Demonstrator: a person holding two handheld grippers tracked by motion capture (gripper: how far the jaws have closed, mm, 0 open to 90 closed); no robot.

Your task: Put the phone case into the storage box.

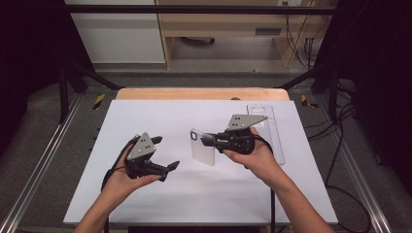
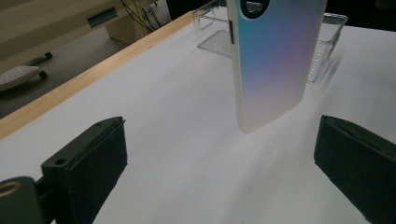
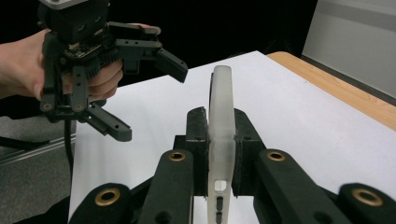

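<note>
Frosted plastic, the phone case [image 1: 203, 147] is already lifted and clamped edgewise in our right gripper [image 1: 210, 140]. Our left gripper [image 1: 164, 154], jaws wide apart, faces it nearby; we judge the handover remains.

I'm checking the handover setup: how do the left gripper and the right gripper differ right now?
The right gripper is shut on the phone case, its pads pressing both faces and holding it off the table; the left gripper is open and holds nothing. In the right gripper view the case stands edge-on between close jaws, while the left gripper view shows jaws spread wide, the case hanging ahead of them. Both are black, hand-held, with a grey plate on top.
</note>
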